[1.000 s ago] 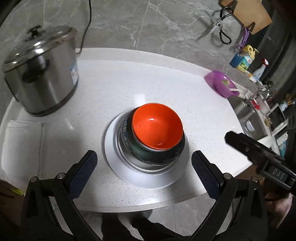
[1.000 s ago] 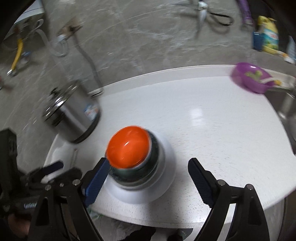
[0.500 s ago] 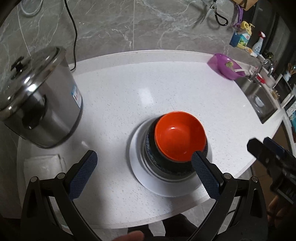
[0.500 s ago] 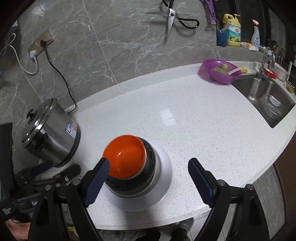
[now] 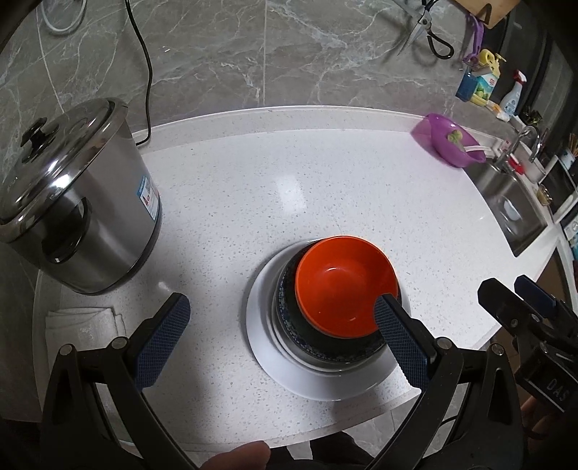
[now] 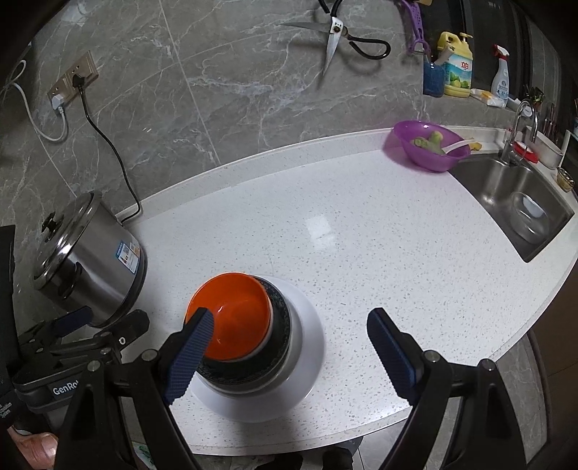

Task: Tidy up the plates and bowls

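An orange bowl [image 5: 343, 285] sits nested in a dark patterned bowl [image 5: 289, 318], on a metal dish, on a white plate [image 5: 263, 347], near the counter's front edge. The stack also shows in the right wrist view: orange bowl [image 6: 234, 318], dark bowl [image 6: 278, 325], white plate [image 6: 307, 350]. My left gripper [image 5: 280, 318] is open and empty, raised above the counter in front of the stack; its right finger overlaps the orange bowl in view. My right gripper [image 6: 289, 329] is open and empty, held to the right of the stack.
A steel pot with lid [image 5: 68, 213] stands at the left, corded to a wall socket [image 6: 74, 77]. A folded white cloth [image 5: 83, 321] lies in front of it. A purple bowl [image 6: 430, 148] sits at the back right beside the sink [image 6: 520, 213]. Scissors [image 6: 339, 32] hang on the wall.
Both grippers have pulled back and risen from the stack, so more of the counter and wall shows. The stack has not moved. Both grippers stay open.
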`<state>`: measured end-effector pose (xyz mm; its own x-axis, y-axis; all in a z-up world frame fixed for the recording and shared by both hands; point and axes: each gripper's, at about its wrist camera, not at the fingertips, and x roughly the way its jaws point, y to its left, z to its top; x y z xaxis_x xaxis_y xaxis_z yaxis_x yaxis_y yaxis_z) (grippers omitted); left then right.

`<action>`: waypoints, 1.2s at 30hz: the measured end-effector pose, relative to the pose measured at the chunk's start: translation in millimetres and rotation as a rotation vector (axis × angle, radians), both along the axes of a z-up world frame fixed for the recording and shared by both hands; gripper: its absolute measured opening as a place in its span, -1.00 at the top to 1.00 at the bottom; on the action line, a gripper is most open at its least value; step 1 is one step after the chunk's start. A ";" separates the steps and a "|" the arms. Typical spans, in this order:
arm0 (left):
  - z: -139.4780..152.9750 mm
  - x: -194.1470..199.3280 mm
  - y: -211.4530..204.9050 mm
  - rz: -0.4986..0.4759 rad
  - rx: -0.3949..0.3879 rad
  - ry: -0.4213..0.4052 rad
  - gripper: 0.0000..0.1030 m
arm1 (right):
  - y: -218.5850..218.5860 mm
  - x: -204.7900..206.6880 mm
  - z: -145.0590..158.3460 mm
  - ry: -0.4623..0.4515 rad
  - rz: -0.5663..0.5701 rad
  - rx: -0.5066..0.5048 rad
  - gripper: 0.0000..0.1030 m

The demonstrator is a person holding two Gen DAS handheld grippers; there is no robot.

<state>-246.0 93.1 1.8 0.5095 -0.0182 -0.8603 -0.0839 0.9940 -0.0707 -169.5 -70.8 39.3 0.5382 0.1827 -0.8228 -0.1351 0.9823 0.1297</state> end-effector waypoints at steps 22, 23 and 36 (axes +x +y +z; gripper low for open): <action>0.6 -5.6 -5.2 0.011 0.034 -0.010 -0.99 | -1.3 0.5 -7.5 0.036 -0.016 -0.027 -0.72; 0.8 -5.5 -5.1 0.011 0.034 -0.010 -0.99 | -1.0 1.8 -7.4 0.038 -0.016 -0.031 -0.72; 1.5 -4.0 -3.8 0.015 0.046 -0.013 -0.99 | 1.1 4.4 -9.5 0.052 -0.019 -0.045 -0.72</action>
